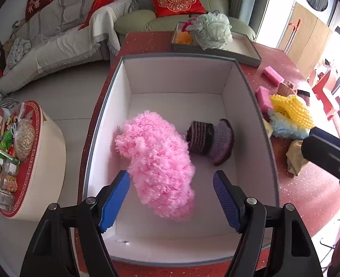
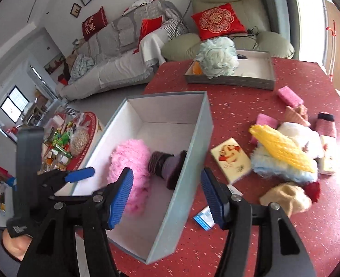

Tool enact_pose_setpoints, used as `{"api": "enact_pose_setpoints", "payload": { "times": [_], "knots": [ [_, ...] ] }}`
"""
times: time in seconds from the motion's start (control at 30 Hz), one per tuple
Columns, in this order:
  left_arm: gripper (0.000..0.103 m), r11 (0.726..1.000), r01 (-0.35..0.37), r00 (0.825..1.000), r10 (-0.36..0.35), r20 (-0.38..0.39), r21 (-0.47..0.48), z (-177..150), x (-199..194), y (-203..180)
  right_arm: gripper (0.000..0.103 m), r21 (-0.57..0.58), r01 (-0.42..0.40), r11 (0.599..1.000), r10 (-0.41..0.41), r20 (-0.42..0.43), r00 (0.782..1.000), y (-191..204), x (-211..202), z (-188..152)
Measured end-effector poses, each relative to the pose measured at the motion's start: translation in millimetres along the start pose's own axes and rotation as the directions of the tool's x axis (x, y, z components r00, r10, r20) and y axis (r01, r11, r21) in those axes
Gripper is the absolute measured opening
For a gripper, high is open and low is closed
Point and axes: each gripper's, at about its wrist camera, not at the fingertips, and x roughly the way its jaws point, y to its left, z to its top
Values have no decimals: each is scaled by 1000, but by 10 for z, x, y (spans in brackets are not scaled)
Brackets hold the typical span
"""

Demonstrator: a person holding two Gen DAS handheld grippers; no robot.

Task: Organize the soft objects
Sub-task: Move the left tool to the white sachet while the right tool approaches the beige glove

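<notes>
A grey box with white walls (image 1: 110, 97) stands on the red table. In it lie a pink fluffy piece (image 1: 158, 157) and a purple knitted piece (image 1: 210, 140). My left gripper (image 1: 171, 180) hangs open over the box, with the pink piece just below and between its blue pads, which do not press on it. In the right wrist view my right gripper (image 2: 167, 175) is open and empty above the box's near wall (image 2: 193, 150), with the pink piece (image 2: 128, 159) and the knitted piece (image 2: 167, 164) beyond it. One left pad (image 2: 80, 175) shows at the left.
Right of the box lie a yellow mesh piece (image 2: 283, 150), a light blue fluffy piece (image 2: 274, 166), a beige hat (image 2: 285, 198), pink sponges (image 2: 290, 97) and a card box (image 2: 231, 159). A shallow tray (image 2: 230, 82) at the back holds a pale green pouf (image 2: 217, 56).
</notes>
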Motion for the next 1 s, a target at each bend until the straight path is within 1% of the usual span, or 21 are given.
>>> {"api": "enact_pose_setpoints", "payload": {
  "times": [0.1, 0.17, 0.23, 0.33, 0.43, 0.57, 0.67, 0.73, 0.8, 0.87, 0.9, 1.0],
  "knots": [
    [76, 1000, -13, 999, 12, 38, 12, -136, -136, -270, 65, 24, 50, 998, -50, 8, 999, -186, -253, -203],
    [76, 997, 21, 999, -24, 43, 70, -212, -196, -589, 65, 55, 73, 996, -73, 7, 997, -356, -389, -347],
    [76, 991, 41, 997, -49, 59, 124, -220, -300, -888, 65, 78, 101, 992, -102, 17, 995, -535, -558, -473],
    [76, 983, 67, 993, -82, 80, 170, -286, -388, -1346, 65, 115, 155, 981, -158, 18, 987, -905, -725, -649],
    [76, 970, 123, 989, -137, 50, 210, -389, -337, -1771, 65, 165, 200, 966, -204, 5, 979, -1217, -875, -824],
    [75, 957, 164, 984, -175, 24, 240, -557, -243, -2158, 65, 214, 229, 949, -234, -3, 972, -1516, -958, -990],
    [76, 955, 169, 985, -174, 0, 245, -629, -128, -2266, 65, 240, 219, 946, -225, -3, 974, -1657, -963, -1047],
    [76, 951, 188, 981, -192, -8, 244, -665, -79, -2272, 65, 229, 220, 948, -228, 9, 974, -1712, -949, -1071],
    [76, 950, 191, 979, -201, 16, 245, -707, -59, -2267, 65, 203, 217, 955, -225, 17, 974, -1729, -897, -1092],
    [76, 953, 179, 981, -193, 33, 243, -738, -5, -2246, 65, 178, 203, 963, -209, 17, 978, -1718, -822, -1075],
    [76, 955, 181, 981, -191, 19, 236, -742, 53, -2233, 65, 169, 198, 965, -204, 17, 979, -1724, -782, -1066],
    [75, 957, 216, 976, -213, -36, 191, -726, 253, -2189, 65, 133, 185, 974, -187, 9, 982, -1733, -653, -1022]
  ]
}}
